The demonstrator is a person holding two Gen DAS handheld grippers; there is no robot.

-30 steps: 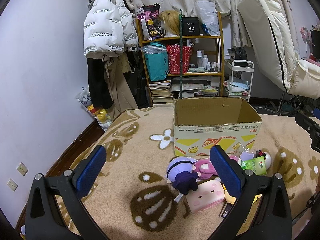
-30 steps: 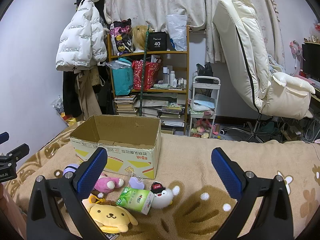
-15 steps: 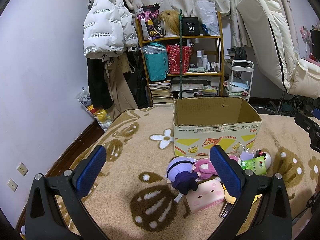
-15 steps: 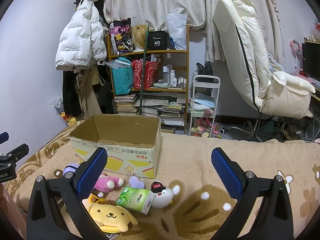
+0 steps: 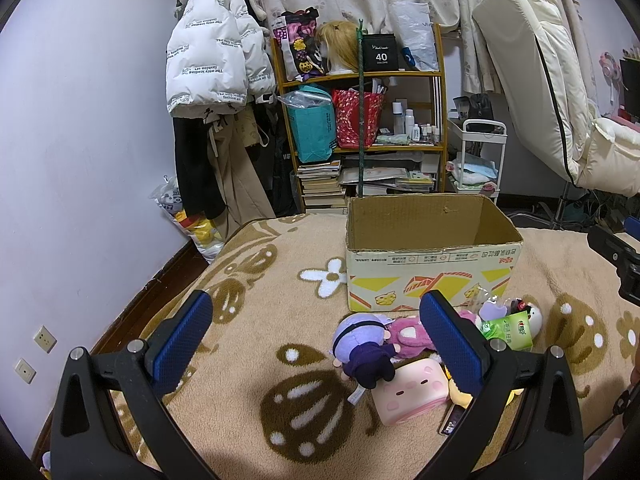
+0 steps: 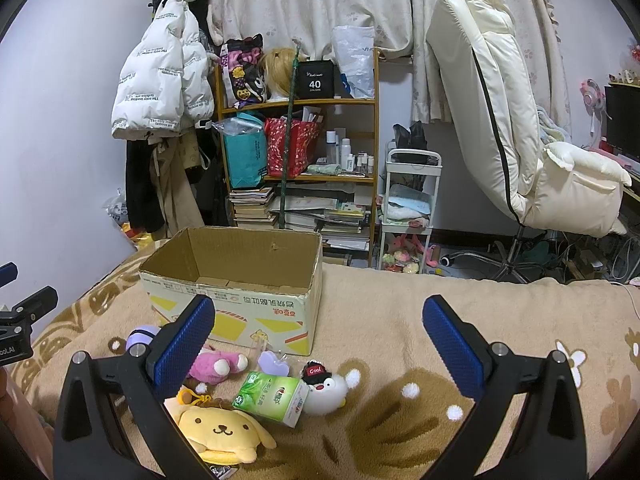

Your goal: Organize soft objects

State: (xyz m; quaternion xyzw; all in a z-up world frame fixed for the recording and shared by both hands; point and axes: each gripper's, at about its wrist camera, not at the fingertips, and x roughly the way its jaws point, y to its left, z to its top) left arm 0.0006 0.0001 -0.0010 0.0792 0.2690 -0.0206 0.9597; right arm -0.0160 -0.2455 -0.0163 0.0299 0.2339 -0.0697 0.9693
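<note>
An open, empty cardboard box [image 5: 432,256] [image 6: 236,292] stands on a beige patterned blanket [image 5: 256,280]. In front of it lie soft toys: a purple-haired doll [image 5: 366,346], a pink plush [image 5: 408,332] [image 6: 216,364], a pink square plush [image 5: 408,396], a yellow dog plush [image 6: 220,428], a white penguin plush [image 6: 326,390] and a green tissue pack [image 6: 272,398] [image 5: 510,330]. My left gripper [image 5: 316,336] is open and empty, above the blanket left of the toys. My right gripper [image 6: 318,340] is open and empty, above the toys.
A wooden shelf [image 5: 360,140] with bags and books stands behind the bed, with coats [image 5: 216,64] hung to its left. A white cart [image 6: 410,208] and a cream reclining chair [image 6: 520,128] stand at the right. The blanket's left edge drops to the floor [image 5: 168,264].
</note>
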